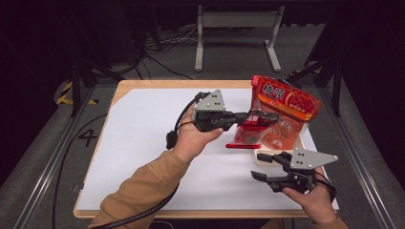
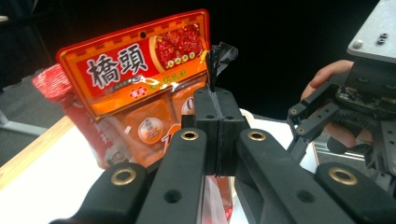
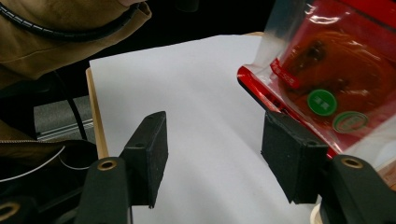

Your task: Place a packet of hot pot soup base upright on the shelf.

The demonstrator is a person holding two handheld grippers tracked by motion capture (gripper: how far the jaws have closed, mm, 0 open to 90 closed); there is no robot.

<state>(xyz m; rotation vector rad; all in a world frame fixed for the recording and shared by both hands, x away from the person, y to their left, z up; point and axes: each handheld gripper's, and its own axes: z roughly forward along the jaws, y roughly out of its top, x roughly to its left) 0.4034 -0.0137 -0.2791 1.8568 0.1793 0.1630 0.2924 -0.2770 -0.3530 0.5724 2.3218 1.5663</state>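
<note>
Step in hand, I judge: left tongs (image 1: 252,117) clamped on the top edge of a red pouch (image 1: 248,133), holding it upright at approx 2 o'clock on the bench (image 1: 143,143), w/ an orange sauce bag (image 1: 286,102) just behind. Right tongs (image 1: 260,166) agape, holding nothing, near the pouch's base at 4 o'clock. Next probably needs the right pair closing on the pouch's lower edge. Bench edge close on the right; open room toward 9 o'clock.

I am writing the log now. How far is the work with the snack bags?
Done: the left gripper is shut on the red bag, which leans on the orange bag. In hand: holding it. Left: the right gripper is open, beside the bag, gripping nothing yet.
</note>
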